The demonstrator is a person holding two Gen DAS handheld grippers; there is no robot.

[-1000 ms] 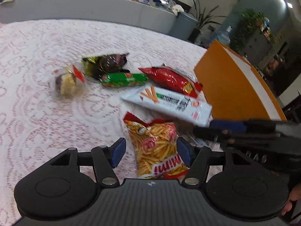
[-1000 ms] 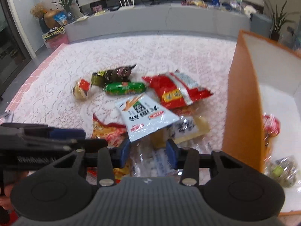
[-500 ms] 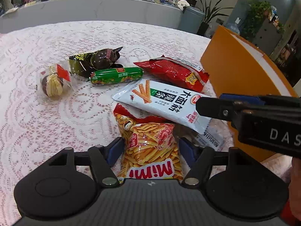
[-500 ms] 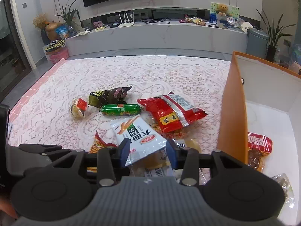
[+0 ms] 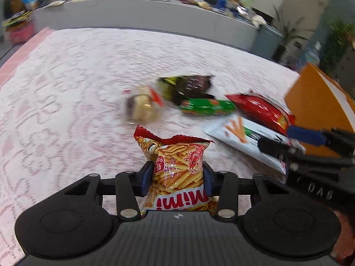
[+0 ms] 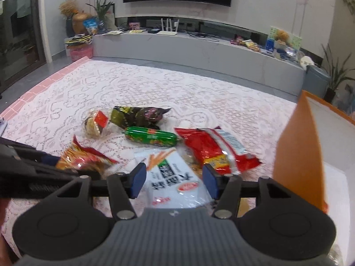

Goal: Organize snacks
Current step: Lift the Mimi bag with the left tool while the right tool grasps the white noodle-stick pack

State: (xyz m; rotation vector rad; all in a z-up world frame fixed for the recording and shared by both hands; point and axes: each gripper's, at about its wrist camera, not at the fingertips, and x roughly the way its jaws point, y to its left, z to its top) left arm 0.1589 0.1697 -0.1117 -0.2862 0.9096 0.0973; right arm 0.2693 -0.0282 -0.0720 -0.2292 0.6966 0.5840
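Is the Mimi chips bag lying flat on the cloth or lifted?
Lifted: the Mimi chips bag stands up, pinched between the left tongs, its top edge above the lace cloth.

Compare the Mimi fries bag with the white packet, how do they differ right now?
The Mimi fries bag is orange-red and pinched upright in the left gripper, whose jaws have just been closing; the white packet lies flat between the right gripper's just-opening jaws, untouched. Both picture orange sticks.
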